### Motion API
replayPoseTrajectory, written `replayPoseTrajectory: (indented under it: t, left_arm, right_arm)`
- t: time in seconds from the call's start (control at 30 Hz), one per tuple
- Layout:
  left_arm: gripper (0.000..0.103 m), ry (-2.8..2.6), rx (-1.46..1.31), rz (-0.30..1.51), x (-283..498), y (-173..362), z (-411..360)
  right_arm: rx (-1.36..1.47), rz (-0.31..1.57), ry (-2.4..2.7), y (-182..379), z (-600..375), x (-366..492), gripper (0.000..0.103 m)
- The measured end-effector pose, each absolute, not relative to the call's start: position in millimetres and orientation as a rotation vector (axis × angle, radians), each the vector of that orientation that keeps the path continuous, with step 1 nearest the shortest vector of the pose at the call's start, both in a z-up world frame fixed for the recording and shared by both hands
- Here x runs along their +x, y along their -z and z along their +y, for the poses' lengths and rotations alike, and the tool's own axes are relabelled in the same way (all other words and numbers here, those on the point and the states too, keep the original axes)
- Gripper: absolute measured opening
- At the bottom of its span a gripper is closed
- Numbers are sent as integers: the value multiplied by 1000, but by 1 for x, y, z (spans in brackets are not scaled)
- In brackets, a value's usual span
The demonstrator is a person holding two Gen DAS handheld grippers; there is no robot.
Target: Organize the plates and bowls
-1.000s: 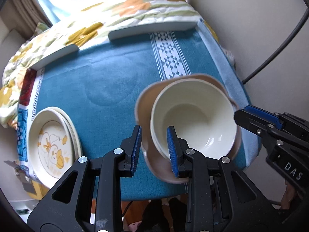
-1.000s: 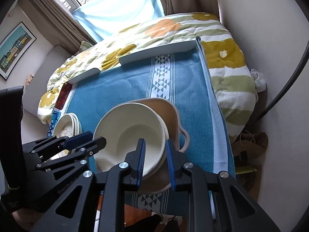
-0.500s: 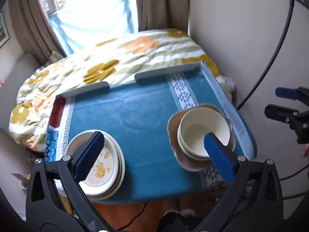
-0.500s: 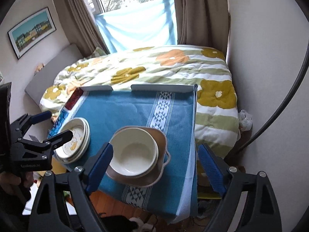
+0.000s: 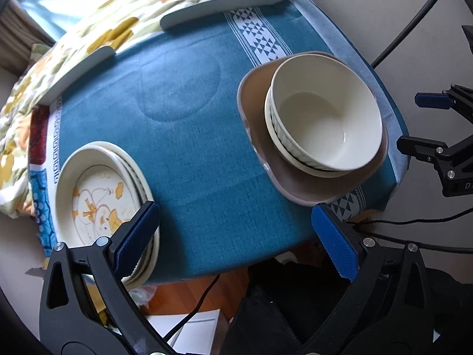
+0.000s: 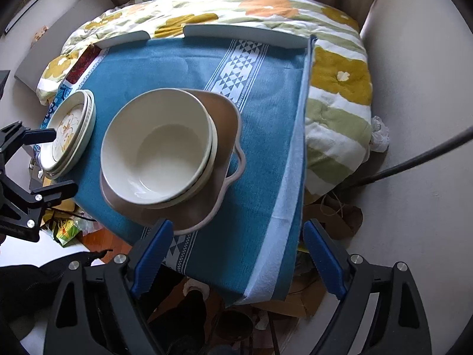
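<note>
No lettering can be read whole on anything here.

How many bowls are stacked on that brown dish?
2 that I can see: the cream top bowl, and a second bowl nested under it, only its rim showing. Both sit on the brown dish. Another could hide beneath them.

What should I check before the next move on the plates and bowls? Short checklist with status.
1. Left tongs open, nothing between them: ok.
2. Right tongs open, nothing between them: ok.
3. Cream bowls nested, sitting in the brown dish: ok.
4. Brown dish fully on the blue cloth: ok, but near the front edge.
5. Plate stack fully on the table: not ok, it overhangs the front edge.
6. Plate count in the stack: cannot tell.
</note>
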State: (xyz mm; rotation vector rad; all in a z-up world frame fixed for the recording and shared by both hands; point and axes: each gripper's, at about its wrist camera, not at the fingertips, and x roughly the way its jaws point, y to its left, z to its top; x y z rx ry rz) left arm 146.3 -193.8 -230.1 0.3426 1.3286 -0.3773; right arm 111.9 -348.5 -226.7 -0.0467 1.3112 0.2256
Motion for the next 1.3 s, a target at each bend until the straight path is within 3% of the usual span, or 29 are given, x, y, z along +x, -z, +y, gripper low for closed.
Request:
replayPoseTrajectory:
  t: [0.07, 0.23, 0.4, 0.53, 0.67, 0.77, 1.3]
  left_arm:
    - [99, 403, 369, 1361, 153, 239, -202]
    - [89, 462, 360, 1431, 167, 260, -214]
    - [74, 496, 338, 1483, 175, 277, -219]
    - [48, 558, 301, 1510, 176, 290, -227]
    - [25, 615, 278, 1531, 174, 299, -237]
    - [22, 615, 309, 1508, 171, 300, -242]
    - [21, 572, 354, 1406, 156, 272, -227]
  right_arm:
    - [-86, 1332, -233, 233, -343, 118, 87]
    - [-159, 1399, -280, 250, -330, 129, 66]
    - [-145, 1453, -323, 269, -324, 137, 52]
    - [-114, 1484, -374, 281, -319, 141, 36]
    - [-64, 1495, -422, 290, -320, 141, 33]
    - [-24, 1486, -475, 293, -321, 141, 24]
    - [-88, 1398, -485, 273, -305, 136, 24]
